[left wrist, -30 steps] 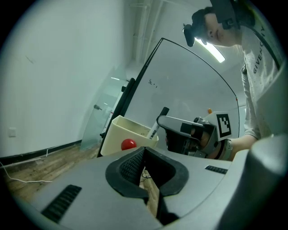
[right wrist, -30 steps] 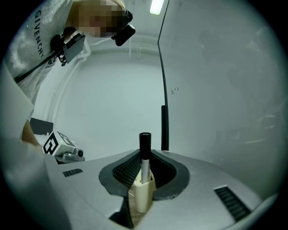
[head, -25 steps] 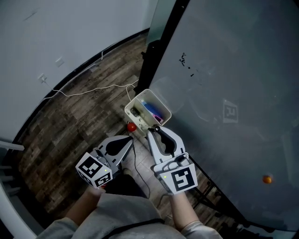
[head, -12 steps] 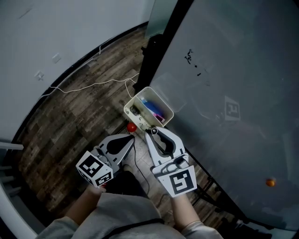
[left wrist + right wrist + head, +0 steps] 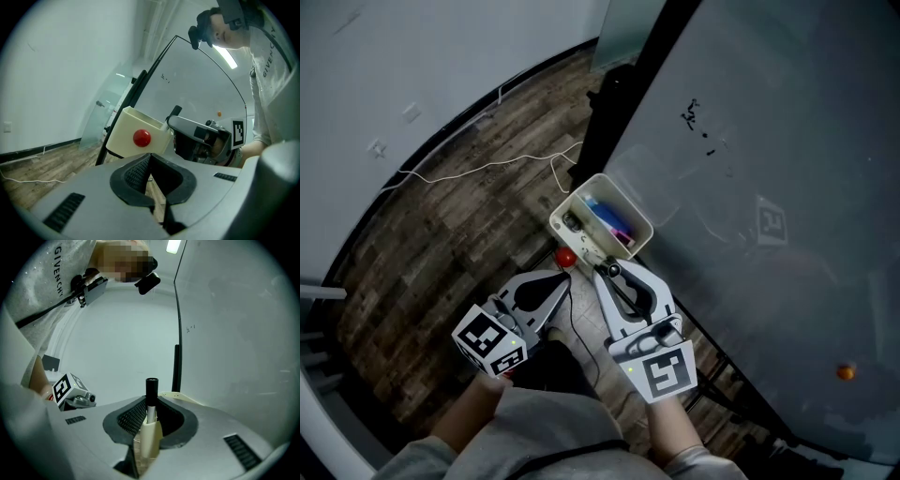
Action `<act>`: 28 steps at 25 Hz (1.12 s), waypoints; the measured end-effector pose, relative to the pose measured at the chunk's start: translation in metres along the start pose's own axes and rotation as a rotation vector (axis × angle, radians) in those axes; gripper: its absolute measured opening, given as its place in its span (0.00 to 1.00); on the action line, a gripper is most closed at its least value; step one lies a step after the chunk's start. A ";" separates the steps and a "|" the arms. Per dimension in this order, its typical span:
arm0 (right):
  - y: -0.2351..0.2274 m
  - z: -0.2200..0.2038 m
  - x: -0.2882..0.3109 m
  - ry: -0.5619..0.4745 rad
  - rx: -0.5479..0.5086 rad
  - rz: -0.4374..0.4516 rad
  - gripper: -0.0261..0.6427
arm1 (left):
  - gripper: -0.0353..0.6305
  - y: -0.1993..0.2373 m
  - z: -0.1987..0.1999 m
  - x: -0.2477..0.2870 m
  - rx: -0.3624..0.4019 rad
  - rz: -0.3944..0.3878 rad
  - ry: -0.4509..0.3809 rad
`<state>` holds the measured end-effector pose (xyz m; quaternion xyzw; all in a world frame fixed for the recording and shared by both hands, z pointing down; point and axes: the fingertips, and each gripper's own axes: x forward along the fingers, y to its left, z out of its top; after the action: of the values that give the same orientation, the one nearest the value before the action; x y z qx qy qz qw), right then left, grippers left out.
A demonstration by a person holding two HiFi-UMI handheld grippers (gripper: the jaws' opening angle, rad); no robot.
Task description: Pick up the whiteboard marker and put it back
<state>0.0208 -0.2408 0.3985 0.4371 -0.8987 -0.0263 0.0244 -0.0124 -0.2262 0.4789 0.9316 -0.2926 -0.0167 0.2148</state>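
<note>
A whiteboard marker (image 5: 151, 397) with a black cap and a white body stands upright between the jaws of my right gripper (image 5: 151, 404), which is shut on it. In the head view the right gripper (image 5: 611, 271) holds the marker's cap (image 5: 615, 271) just before the near end of a cream tray (image 5: 581, 191) fixed to the whiteboard (image 5: 787, 169). The tray holds blue and pink markers (image 5: 609, 221). My left gripper (image 5: 562, 280) hangs to the left, a little short of the tray, jaws shut and empty. In the left gripper view the tray (image 5: 125, 136) lies ahead, beyond the left gripper (image 5: 150, 157).
A red round magnet (image 5: 142, 138) sticks to the tray's outer wall. The board bears small black scribbles (image 5: 695, 114) and an orange magnet (image 5: 845, 373). A black stand post (image 5: 614, 103) rises beside the board. A white cable (image 5: 487, 167) trails over the wooden floor.
The head view has drifted a little. Both grippers keep their places, and the marker stays in the right jaws.
</note>
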 end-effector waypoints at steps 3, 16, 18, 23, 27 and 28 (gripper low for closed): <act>0.000 -0.001 0.000 0.000 -0.011 0.004 0.15 | 0.08 0.003 -0.003 -0.001 -0.008 0.004 0.002; 0.006 -0.007 -0.005 0.006 -0.022 0.010 0.15 | 0.08 0.003 -0.009 0.000 -0.026 0.004 0.001; 0.006 -0.008 -0.006 0.010 -0.021 0.010 0.15 | 0.08 0.002 -0.010 0.000 -0.026 0.006 0.003; 0.005 -0.009 -0.007 0.007 -0.019 0.013 0.15 | 0.08 0.001 -0.012 0.000 -0.027 0.009 0.002; 0.007 -0.009 -0.008 0.002 -0.015 0.014 0.15 | 0.08 0.001 -0.014 -0.002 -0.031 0.012 0.003; 0.007 -0.009 -0.008 0.001 -0.015 0.014 0.15 | 0.08 0.001 -0.015 -0.002 -0.033 0.014 0.004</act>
<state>0.0212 -0.2307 0.4077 0.4306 -0.9015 -0.0325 0.0284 -0.0120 -0.2197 0.4923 0.9259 -0.2984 -0.0182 0.2309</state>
